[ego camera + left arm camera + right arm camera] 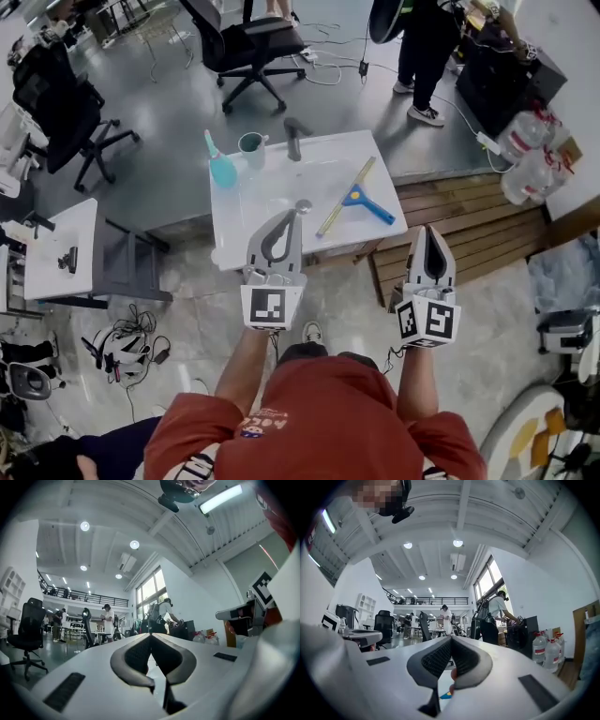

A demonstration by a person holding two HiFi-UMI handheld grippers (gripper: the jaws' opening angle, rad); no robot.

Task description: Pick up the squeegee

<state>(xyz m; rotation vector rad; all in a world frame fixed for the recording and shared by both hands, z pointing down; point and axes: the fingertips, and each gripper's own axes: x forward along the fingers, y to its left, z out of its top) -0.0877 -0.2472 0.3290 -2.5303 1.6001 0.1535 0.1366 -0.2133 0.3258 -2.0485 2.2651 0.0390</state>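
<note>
**Head view, read left to right.** At the far left corner of the white table (253, 202) stand a teal bottle (221, 167) and a mug (251, 147), both well clear of your path.

Your left gripper (289, 221) hangs over the near table edge. Its jaws are closed tip to tip with nothing between them, as the left gripper view (151, 641) confirms.

The squeegee (354, 196) lies flat on the table's right half, ahead of both grippers and between their lines.
- **Blade:** its long blade (335, 214) runs diagonally, with the near end just beside the left gripper's tips and the far end up and to the right.
- **Handle:** the blue handle (377, 212) branches off toward the table's right edge.

Your right gripper (429, 232) sits off the table, over the wooden platform (469, 216). Its jaws are likewise pressed together and empty (451, 641). The blue sliver under them in the right gripper view is probably the handle.

The handle end looks nearer the right gripper, so you would approach leftward across the table's right edge. There is open room on that side, and the jaws must part first.
</note>
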